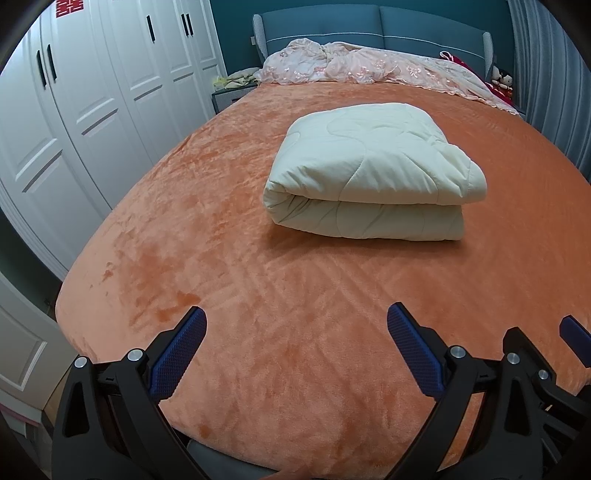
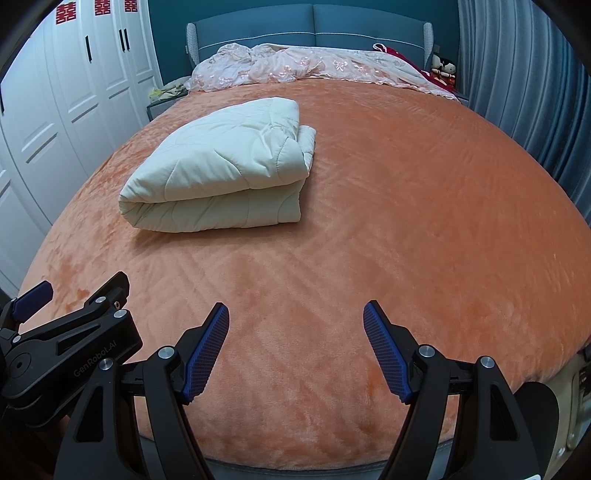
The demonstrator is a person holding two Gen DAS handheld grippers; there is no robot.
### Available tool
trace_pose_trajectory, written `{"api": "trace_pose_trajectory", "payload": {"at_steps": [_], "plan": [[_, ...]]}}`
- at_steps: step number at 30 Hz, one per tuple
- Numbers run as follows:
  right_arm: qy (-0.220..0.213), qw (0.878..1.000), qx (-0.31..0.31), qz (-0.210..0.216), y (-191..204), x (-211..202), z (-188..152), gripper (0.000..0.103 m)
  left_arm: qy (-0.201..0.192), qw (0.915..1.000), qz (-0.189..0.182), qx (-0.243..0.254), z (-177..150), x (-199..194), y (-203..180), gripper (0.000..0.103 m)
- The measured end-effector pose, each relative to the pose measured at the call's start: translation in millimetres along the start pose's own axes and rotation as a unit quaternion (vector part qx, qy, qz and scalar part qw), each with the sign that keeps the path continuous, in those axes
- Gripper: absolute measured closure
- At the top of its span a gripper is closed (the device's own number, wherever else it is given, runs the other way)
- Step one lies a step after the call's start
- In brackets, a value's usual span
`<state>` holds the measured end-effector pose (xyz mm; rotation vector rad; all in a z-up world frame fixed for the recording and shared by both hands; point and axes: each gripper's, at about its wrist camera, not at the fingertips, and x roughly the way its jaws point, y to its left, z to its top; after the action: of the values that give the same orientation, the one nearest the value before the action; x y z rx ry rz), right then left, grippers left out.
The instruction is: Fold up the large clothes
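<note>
A cream quilted comforter lies folded into a thick stacked bundle in the middle of the orange bed cover; it also shows in the right wrist view, left of centre. My left gripper is open and empty, held over the foot of the bed well short of the comforter. My right gripper is open and empty, beside the left one at the foot of the bed. The left gripper's body shows at the lower left of the right wrist view.
A crumpled pink embroidered cover lies along the blue headboard. White wardrobe doors line the left side. Grey curtains hang on the right. A nightstand with items stands at the far left corner.
</note>
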<state>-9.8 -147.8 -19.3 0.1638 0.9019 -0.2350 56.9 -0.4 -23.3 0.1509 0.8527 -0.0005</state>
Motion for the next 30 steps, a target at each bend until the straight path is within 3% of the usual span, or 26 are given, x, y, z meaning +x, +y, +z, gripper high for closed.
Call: {"api": "trace_pose_trajectory", "payload": {"at_steps": [22, 30], "plan": [[-0.001, 1.0, 0.003, -0.003, 5.0, -1.1, -0.8, 0.03, 0.003, 1.0, -0.005, -0.001, 0.2, 2.9, 2.2, 0.009], [0.002, 1.0, 0.002, -0.006, 7.5, 0.4, -1.2, 0.03, 0.007, 0.9999, -0.008, 0.008, 0.3, 4.4, 0.5, 0.014]]}}
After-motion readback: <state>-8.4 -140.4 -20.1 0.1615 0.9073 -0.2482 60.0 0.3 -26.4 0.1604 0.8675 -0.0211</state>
